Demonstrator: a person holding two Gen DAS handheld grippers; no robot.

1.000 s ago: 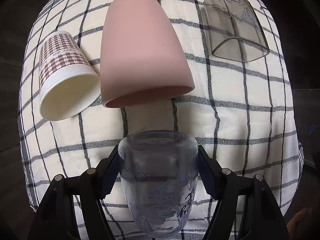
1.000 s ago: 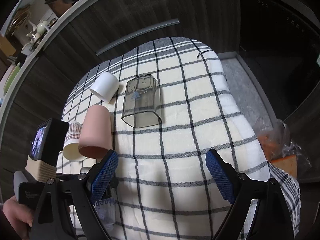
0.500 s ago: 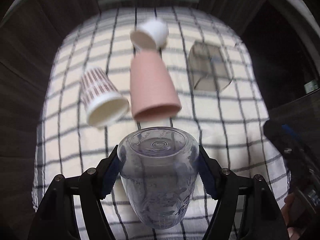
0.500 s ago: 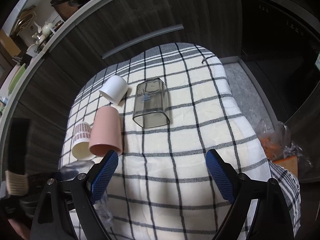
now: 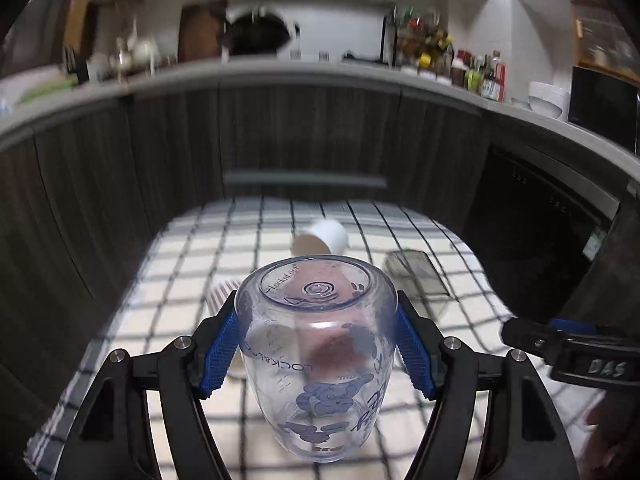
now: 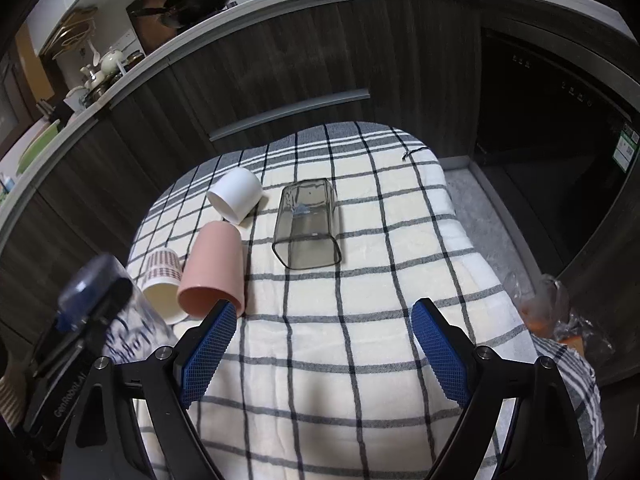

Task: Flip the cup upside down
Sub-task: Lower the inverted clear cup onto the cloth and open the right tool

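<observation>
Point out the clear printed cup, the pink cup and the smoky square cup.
clear printed cup [image 5: 320,344]: left wrist view, its side wall between the pads.
pink cup [image 6: 214,268]: right wrist view, middle of its side.
smoky square cup [image 6: 306,224]: right wrist view, upper side wall.

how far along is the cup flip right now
Done: the clear printed cup is picked up, clamped in the left gripper above the checked cloth. In hand: it is being turned, its base facing away from the camera. Left: set it down rim-first. The right gripper is open and idle; the pink cup lies on its side.
</observation>
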